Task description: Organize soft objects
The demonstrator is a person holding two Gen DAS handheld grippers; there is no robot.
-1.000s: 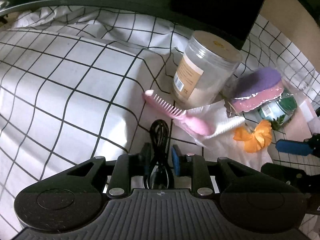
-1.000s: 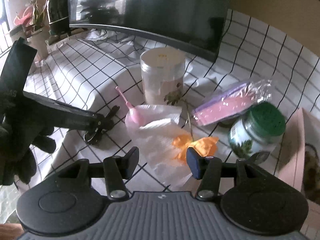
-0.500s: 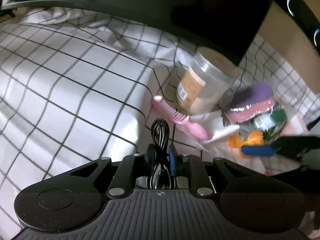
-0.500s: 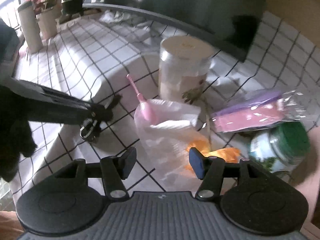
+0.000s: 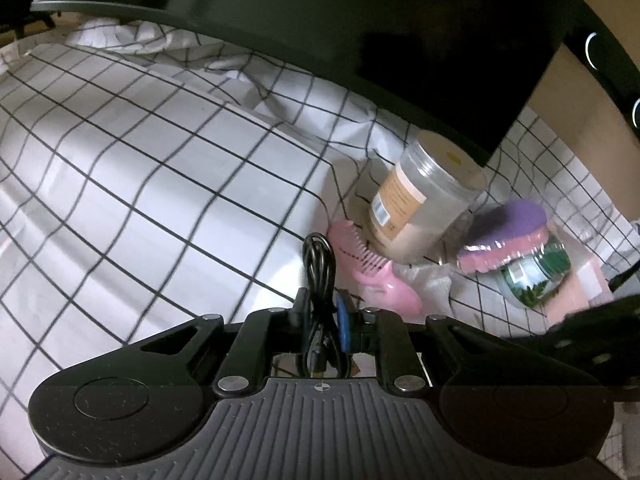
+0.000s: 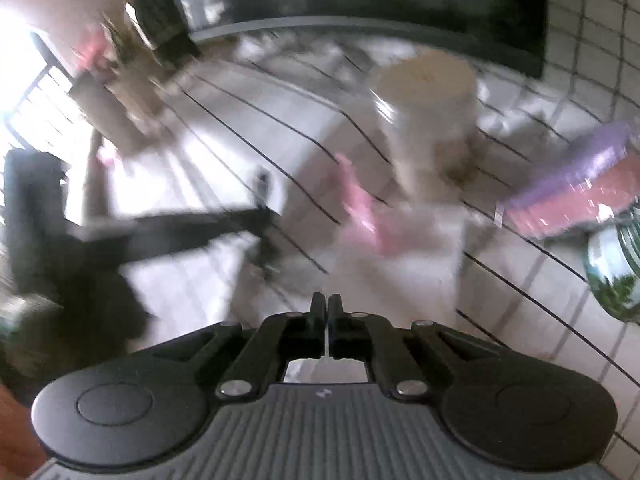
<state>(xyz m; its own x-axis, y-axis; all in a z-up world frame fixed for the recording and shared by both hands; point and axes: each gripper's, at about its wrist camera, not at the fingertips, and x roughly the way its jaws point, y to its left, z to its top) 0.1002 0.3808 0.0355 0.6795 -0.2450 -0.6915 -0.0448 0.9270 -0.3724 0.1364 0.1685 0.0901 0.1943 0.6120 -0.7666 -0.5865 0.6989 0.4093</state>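
Left tool (image 5: 323,312): jaws narrow, clamped on a coiled black cable (image 5: 319,268), whose loop stands up beyond the pads. Right tool (image 6: 328,312): jaws have just been closing and now stand shut; a thin white sliver shows in the slit, too blurred to say whether the tissue is caught.

Landmark: the frosted plastic jar (image 5: 424,200) on the checked cloth covering the worktop (image 5: 160,184).

- Left of the jar, touching its base: pink comb (image 5: 370,270), rigid plastic, toothed.
- In front of the jar, under the comb handle: crumpled white tissue (image 5: 430,280), thin and limp.
- Right of the jar: wrapped sponge (image 5: 506,236), purple over pink, in glossy film, leaning on a green-lidded glass jar (image 5: 536,272).

Judgement: the step in hand is carrying the cable off to its place.

Recommendations:
1. Hold the pinch across all strands; the coil is slippery and will spring open if eased.
2. Lift clear of the comb before moving sideways.
3. Confirm the right tool's catch before pulling.
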